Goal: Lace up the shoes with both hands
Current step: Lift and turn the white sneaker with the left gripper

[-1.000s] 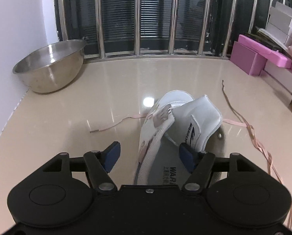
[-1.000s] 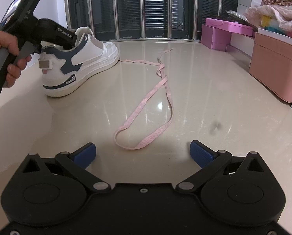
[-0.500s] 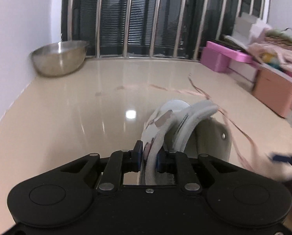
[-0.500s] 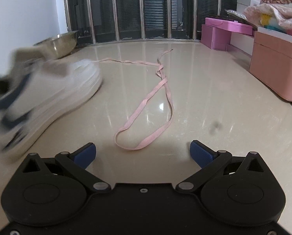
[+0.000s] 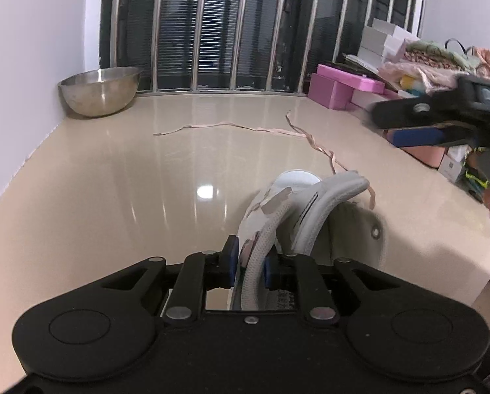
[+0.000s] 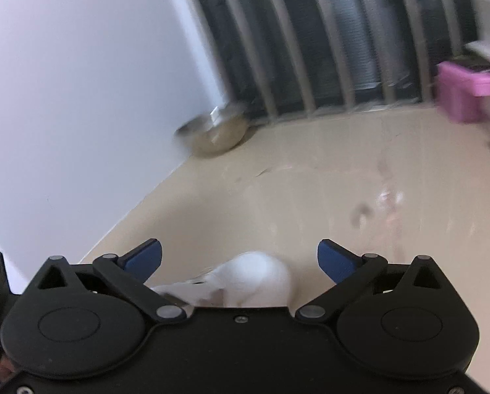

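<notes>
Your left tongs [image 5: 248, 262] sit at the lower centre of the left wrist view, drawn in narrow around the padded collar of the white shoe [image 5: 297, 216]. The collar runs up between the two blue pads [image 5: 230, 256]; the right pad lies against it, the left one shows a thin gap, and the jaws are opening. The shoe stretches away from the tongs toward the middle of the frame, its tongue folded up and its toe farthest from you.

Beyond the toe, the pink lace [image 5: 297, 134] lies loose on the beige floor [image 5: 113, 197], winding from the centre of the frame back toward the shoe's right side. It is threaded through no eyelet that you can see.

Your right tongs [image 6: 240, 259] stand wide in the right wrist view, blue pads far apart with nothing pressed between them. Just below them, at the lower centre of that blurred frame, sits the rounded white toe of the shoe. In the left wrist view the same tongs show as a dark, blurred shape at the right edge, upper half.

A steel bowl [image 5: 100, 90] rests in the upper left by the wall. Dark barred windows [image 5: 245, 26] fill the top. Pink boxes [image 5: 336, 90] and heaped fabric crowd the upper right.
</notes>
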A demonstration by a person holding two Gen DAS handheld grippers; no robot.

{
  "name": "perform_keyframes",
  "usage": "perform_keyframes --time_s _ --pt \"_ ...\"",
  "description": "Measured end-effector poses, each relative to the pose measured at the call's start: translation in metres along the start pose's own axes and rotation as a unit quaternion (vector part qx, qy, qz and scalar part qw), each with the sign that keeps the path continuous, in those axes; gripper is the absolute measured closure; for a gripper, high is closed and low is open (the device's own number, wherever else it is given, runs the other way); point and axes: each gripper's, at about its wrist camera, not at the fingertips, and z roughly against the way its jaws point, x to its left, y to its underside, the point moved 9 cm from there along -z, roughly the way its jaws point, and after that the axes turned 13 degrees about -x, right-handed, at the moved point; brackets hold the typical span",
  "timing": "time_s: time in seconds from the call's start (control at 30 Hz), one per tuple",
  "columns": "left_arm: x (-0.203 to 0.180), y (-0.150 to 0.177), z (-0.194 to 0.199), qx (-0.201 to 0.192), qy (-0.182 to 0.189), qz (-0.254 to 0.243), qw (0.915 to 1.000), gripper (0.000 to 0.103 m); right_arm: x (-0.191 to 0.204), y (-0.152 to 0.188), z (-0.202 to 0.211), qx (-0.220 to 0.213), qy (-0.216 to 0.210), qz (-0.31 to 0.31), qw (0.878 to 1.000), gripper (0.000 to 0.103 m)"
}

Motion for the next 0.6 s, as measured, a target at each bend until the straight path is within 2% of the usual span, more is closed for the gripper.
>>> perform_keyframes --time_s 0.03,0.07,0.1,0.17,0.2,0.27,0.37,0.43,0.5,0.57,0.6 --pt "0.002 0.000 0.002 0.006 -0.004 0.013 0.9999 0.077 0.010 0.011 -0.016 0.049 -0.006 0.025 0.998 0.002" --pt "0.003 -0.002 0.006 0.007 -0.012 0.019 0.9997 0.075 0.015 0.023 -0.027 0.074 -0.002 0.043 0.996 0.002" --pt "0.004 -0.005 0.011 0.003 -0.011 0.020 0.9997 0.067 0.021 0.035 -0.037 0.099 0.001 0.061 0.993 0.002" --pt "0.004 -0.016 0.022 -0.021 0.002 0.026 0.9994 0.058 0.031 0.058 -0.058 0.147 0.007 0.095 0.984 0.002" --pt "0.005 -0.022 0.027 -0.035 0.003 0.030 0.9989 0.054 0.035 0.062 -0.063 0.161 0.006 0.087 0.983 0.001" --pt "0.004 -0.029 0.022 -0.036 0.007 0.028 0.9989 0.048 0.038 0.063 -0.070 0.168 0.010 0.096 0.981 0.000" --pt "-0.005 -0.034 0.012 -0.035 0.025 0.019 0.9989 0.046 0.036 0.057 -0.064 0.158 0.020 0.103 0.982 0.005" --pt "-0.009 -0.033 0.006 -0.027 0.020 0.011 0.9994 0.046 0.034 0.043 -0.040 0.128 0.019 0.103 0.986 0.011" --pt "-0.013 -0.025 0.001 -0.012 0.023 0.004 0.9997 0.046 0.025 0.028 -0.017 0.089 0.010 0.084 0.992 0.010" --pt "-0.020 -0.017 -0.006 0.000 0.033 0.004 0.9994 0.046 0.006 0.009 -0.001 0.053 0.039 0.085 0.994 0.010" --pt "-0.024 -0.013 -0.010 0.000 0.033 -0.003 0.9994 0.046 -0.006 -0.003 0.005 0.021 0.067 0.104 0.992 0.010"
